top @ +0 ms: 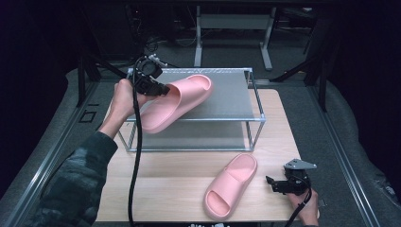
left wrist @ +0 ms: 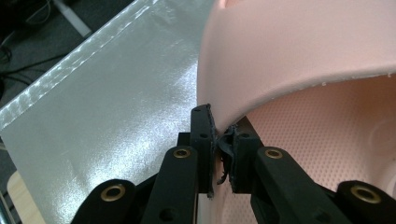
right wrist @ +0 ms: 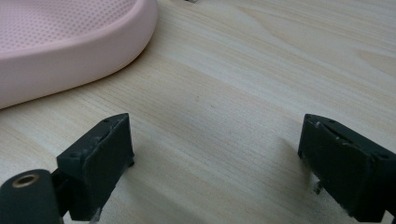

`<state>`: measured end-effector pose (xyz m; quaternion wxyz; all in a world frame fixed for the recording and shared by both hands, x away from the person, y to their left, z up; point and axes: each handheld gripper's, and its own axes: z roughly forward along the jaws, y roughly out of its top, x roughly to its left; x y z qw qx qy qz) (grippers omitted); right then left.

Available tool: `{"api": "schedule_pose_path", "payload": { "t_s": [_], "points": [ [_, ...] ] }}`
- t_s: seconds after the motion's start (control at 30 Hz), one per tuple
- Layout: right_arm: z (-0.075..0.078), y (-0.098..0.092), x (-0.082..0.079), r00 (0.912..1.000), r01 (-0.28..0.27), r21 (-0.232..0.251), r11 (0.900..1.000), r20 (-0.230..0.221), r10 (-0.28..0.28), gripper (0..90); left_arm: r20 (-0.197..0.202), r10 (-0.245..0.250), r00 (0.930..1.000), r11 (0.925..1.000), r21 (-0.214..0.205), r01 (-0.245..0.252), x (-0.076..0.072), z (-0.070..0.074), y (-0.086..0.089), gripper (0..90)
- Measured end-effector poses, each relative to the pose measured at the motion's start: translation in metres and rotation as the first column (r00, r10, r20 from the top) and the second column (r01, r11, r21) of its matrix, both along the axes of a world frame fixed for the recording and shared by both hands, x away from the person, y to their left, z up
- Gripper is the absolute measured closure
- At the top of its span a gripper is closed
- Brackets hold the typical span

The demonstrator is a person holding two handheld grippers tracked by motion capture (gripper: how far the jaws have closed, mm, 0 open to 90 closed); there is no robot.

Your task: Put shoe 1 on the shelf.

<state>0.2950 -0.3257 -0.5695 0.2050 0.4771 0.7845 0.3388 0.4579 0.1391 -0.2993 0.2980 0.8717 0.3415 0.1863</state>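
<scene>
My left gripper (top: 160, 89) is shut on the strap edge of a pink slipper (top: 182, 99), which hangs tilted over the top shelf of a metal rack (top: 231, 97). In the left gripper view the black jaws pinch the pink slipper's strap (left wrist: 280, 56) at my left gripper (left wrist: 219, 135), with the silver shelf (left wrist: 107, 121) behind. A second pink slipper (top: 231, 184) lies flat on the wooden table (top: 170, 184) in front of the rack. My right gripper (top: 272, 183) rests open on the table just right of it. The right gripper view has my right gripper (right wrist: 215, 158) standing wide over bare wood, the second slipper (right wrist: 70, 42) at upper left.
The rack has a lower shelf (top: 189, 137) under the top one. A black cable (top: 137, 156) trails from the left gripper down across the table. Dark floor and table legs (top: 231, 28) lie beyond the rack.
</scene>
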Motion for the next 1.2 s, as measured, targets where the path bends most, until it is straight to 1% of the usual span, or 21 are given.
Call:
{"api": "schedule_pose_path", "payload": {
  "t_s": [0.1, 0.17, 0.2, 0.3, 0.37, 0.43, 0.5, 0.53, 0.57, 0.67, 0.7, 0.73, 0.8, 0.87, 0.97, 1.03, 1.07, 1.1, 1.13, 1.17, 1.2],
  "points": [
    [0.000, 0.000, 0.000, 1.0000, 0.001, 0.001, 1.0000, -0.001, -0.001, 9.8, -0.013, 0.059, 0.9982, 0.9981, -0.019, -0.059, 0.008, 0.000, -0.003, 83.5],
    [0.000, 0.000, 0.000, 1.0000, 0.001, 0.001, 1.0000, -0.001, -0.001, 9.8, -0.027, 0.111, 0.9934, 0.9934, -0.026, -0.112, 0.015, -0.001, -0.005, 83.6],
    [0.000, 0.000, 0.000, 1.0000, 0.001, 0.001, 1.0000, -0.001, -0.001, 9.8, -0.035, 0.146, 0.9888, 0.9889, -0.026, -0.146, 0.018, -0.001, -0.007, 83.6],
    [0.000, 0.000, 0.000, 1.0000, 0.001, 0.001, 1.0000, -0.001, -0.001, 9.8, -0.039, 0.211, 0.9767, 0.9772, -0.019, -0.212, 0.027, -0.003, -0.011, 83.4],
    [0.001, 0.000, 0.000, 1.0000, 0.000, -0.003, 1.0000, -0.007, 0.000, 9.8, -0.045, 0.241, 0.9696, 0.9700, -0.024, -0.242, 0.031, -0.004, -0.012, 83.4],
    [0.001, 0.000, 0.000, 1.0000, 0.000, -0.002, 1.0000, -0.006, 0.000, 9.8, -0.056, 0.280, 0.9585, 0.9595, -0.019, -0.281, 0.036, -0.006, -0.014, 83.4],
    [0.001, 0.000, 0.000, 1.0000, 0.000, -0.003, 1.0000, -0.007, 0.000, 9.8, -0.064, 0.322, 0.9446, 0.9465, -0.003, -0.323, 0.040, -0.010, -0.018, 83.4],
    [0.001, 0.000, 0.000, 1.0000, -0.001, -0.003, 1.0000, -0.006, 0.001, 9.8, -0.078, 0.354, 0.9319, 0.9347, 0.000, -0.355, 0.043, -0.014, -0.019, 83.4],
    [0.000, 0.000, 0.000, 1.0000, -0.002, -0.002, 1.0000, -0.007, 0.002, 9.8, -0.086, 0.367, 0.9261, 0.9294, -0.003, -0.369, 0.045, -0.015, -0.020, 83.4],
    [0.001, 0.000, 0.000, 1.0000, 0.000, -0.002, 1.0000, -0.006, 0.000, 9.8, -0.121, 0.427, 0.8959, 0.9004, -0.032, -0.434, 0.051, -0.020, -0.020, 83.3],
    [0.001, 0.000, 0.000, 1.0000, -0.001, -0.002, 1.0000, -0.007, 0.001, 9.8, -0.127, 0.444, 0.8872, 0.8918, -0.035, -0.451, 0.052, -0.021, -0.020, 83.3],
    [0.001, 0.000, 0.000, 1.0000, -0.001, -0.003, 1.0000, -0.006, 0.001, 9.8, -0.137, 0.464, 0.8754, 0.8807, -0.037, -0.472, 0.054, -0.022, -0.021, 83.3],
    [0.001, 0.000, 0.000, 1.0000, -0.001, -0.002, 1.0000, -0.006, 0.001, 9.8, -0.150, 0.492, 0.8574, 0.8638, -0.037, -0.503, 0.057, -0.023, -0.022, 82.5],
    [0.001, 0.000, 0.000, 1.0000, -0.001, -0.003, 1.0000, -0.006, 0.001, 9.9, -0.153, 0.516, 0.8431, 0.8495, -0.037, -0.526, 0.059, -0.023, -0.024, 82.1],
    [0.001, 0.000, 0.000, 1.0000, -0.001, -0.003, 1.0000, -0.006, 0.001, 9.8, -0.155, 0.539, 0.8281, 0.8348, -0.034, -0.549, 0.061, -0.024, -0.027, 81.9],
    [0.001, 0.000, 0.000, 1.0000, -0.001, -0.003, 1.0000, -0.007, 0.001, 9.8, -0.153, 0.557, 0.8161, 0.8236, -0.022, -0.567, 0.063, -0.027, -0.029, 81.9],
    [0.001, 0.000, 0.000, 1.0000, -0.001, -0.002, 1.0000, -0.006, 0.001, 9.9, -0.160, 0.568, 0.8076, 0.8162, -0.018, -0.577, 0.064, -0.029, -0.030, 81.9],
    [0.001, 0.000, 0.000, 1.0000, -0.002, -0.003, 1.0000, -0.006, 0.002, 10.0, -0.165, 0.573, 0.8027, 0.8121, -0.017, -0.583, 0.065, -0.030, -0.030, 82.0],
    [0.001, 0.000, 0.000, 1.0000, -0.002, -0.003, 1.0000, -0.006, 0.002, 10.0, -0.168, 0.587, 0.7919, 0.8016, -0.016, -0.598, 0.067, -0.032, -0.030, 82.1],
    [0.001, 0.000, 0.000, 1.0000, -0.002, -0.003, 1.0000, -0.006, 0.002, 10.0, -0.170, 0.597, 0.7841, 0.7942, -0.014, -0.607, 0.067, -0.033, -0.030, 82.1],
    [0.001, 0.000, 0.000, 1.0000, -0.002, -0.003, 1.0000, -0.006, 0.002, 10.1, -0.171, 0.612, 0.7717, 0.7821, -0.011, -0.623, 0.068, -0.034, -0.030, 82.1]
  ]
}}
